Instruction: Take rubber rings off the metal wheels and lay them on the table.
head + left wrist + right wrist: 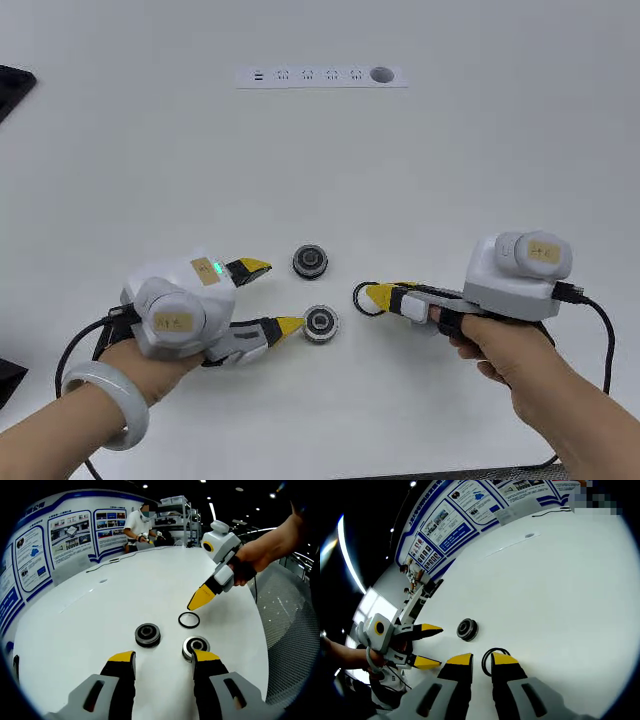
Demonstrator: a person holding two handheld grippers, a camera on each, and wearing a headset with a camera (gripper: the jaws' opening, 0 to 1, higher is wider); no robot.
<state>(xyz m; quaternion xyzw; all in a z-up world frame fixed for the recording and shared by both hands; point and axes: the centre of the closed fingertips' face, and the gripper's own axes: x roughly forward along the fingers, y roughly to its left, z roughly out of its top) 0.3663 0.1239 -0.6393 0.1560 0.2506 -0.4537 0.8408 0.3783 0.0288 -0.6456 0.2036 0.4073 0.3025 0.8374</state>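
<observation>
**A:** Where is the rubber ring lying?

**B:** The rubber ring (189, 620) is lying flat on the white desk (450, 150). It is sitting just off the yellow tips of the right gripper (380, 296) and apart from both wheels.

**A:** Is that gripper gripping it?

**B:** No. Its jaws are standing only a narrow gap apart and are clasping nothing. In the right gripper view the ring is showing through that gap, partly behind one tip.

**A:** And the left gripper?

**B:** The left gripper (272, 296) is gaping wide, with nothing between its jaws. The near wheel (321, 323) is sitting right at the tip of the jaw closer to the person. I cannot tell whether they are touching.

**A:** How are the wheels looking?

**B:** The near wheel is showing a bright metal rim. The far wheel (310, 261), just beyond it, is looking dark around its edge. Both are lying flat on the desk.

**A:** Anything else?

**B:** A white power strip (320, 77) is lying farther back, well apart.
</observation>
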